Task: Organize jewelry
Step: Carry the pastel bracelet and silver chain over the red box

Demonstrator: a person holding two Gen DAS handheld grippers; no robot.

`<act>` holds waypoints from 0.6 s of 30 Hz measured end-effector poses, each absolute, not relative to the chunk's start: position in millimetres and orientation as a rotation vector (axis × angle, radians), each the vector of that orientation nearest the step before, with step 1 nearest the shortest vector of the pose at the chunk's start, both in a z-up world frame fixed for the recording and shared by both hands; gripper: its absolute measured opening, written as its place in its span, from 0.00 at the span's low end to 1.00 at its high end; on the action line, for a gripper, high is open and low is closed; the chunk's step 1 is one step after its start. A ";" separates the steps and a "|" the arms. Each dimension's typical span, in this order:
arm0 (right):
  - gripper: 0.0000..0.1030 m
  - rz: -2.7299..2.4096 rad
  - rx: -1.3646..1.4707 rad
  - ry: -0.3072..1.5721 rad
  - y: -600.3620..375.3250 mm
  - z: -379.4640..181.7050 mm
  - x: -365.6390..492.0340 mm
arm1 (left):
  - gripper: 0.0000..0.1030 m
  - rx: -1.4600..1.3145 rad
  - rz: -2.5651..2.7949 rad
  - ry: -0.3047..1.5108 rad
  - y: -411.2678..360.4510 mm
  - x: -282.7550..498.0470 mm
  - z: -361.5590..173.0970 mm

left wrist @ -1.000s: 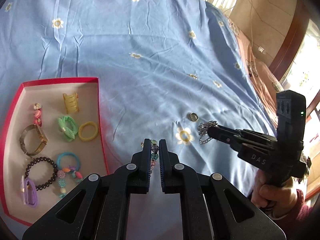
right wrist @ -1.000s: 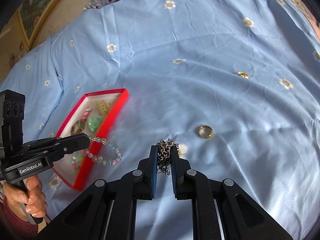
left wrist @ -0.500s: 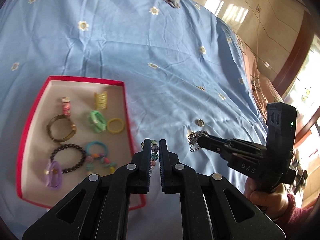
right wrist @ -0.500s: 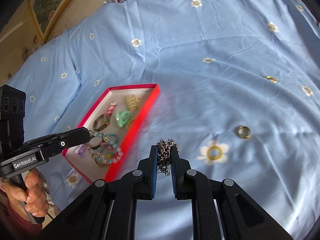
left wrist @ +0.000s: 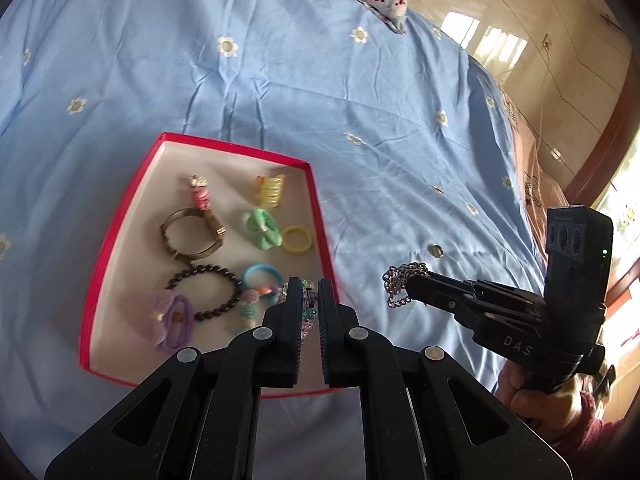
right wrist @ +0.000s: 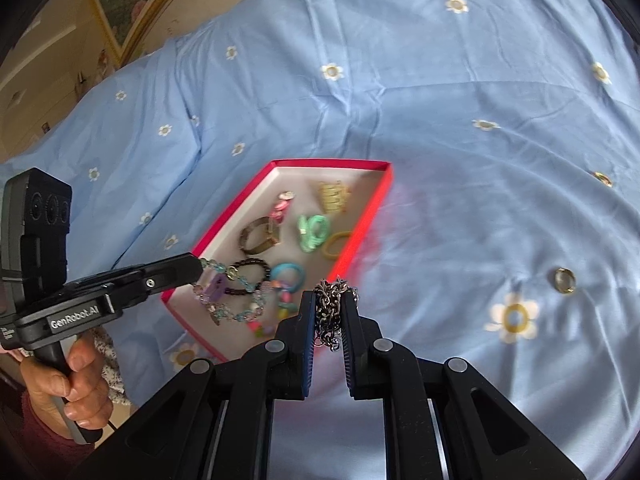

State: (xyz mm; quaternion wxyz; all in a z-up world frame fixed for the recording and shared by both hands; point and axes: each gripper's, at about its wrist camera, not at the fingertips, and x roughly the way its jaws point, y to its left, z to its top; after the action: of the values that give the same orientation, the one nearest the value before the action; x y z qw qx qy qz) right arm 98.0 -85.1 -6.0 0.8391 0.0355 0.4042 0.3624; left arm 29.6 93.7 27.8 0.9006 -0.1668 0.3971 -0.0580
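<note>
Right wrist view, chain (right wrist: 334, 308) pinched in right tool (right wrist: 329, 312) (beside red box (right wrist: 372, 208)).

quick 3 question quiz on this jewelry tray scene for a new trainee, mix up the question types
1. True or false: the left gripper is shut on a beaded bracelet that hangs over the red tray.
2. What does the right gripper hold? A) a yellow hair tie B) a silver chain C) a purple scrunchie
3. Fill in: one gold ring lies on the blue ______, outside the tray.

Key:
1. True. The beads dangle from its closed tips above the tray's near end.
2. B. The silver chain is bunched between its pads.
3. Bedsheet, to the right of the tray in the right wrist view.
</note>
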 end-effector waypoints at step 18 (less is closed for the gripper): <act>0.11 0.857 -0.013 0.921 -11.8 -32.6 92.0 | 0.06 -0.438 -0.043 0.858 144.8 15.8 -3.4</act>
State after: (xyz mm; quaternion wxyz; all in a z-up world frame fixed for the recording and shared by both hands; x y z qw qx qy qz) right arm 92.0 -11.8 -32.6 0.8086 -0.0062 0.4307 0.4008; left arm 15.8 144.8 -3.4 0.8859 -0.2108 0.4126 -0.0208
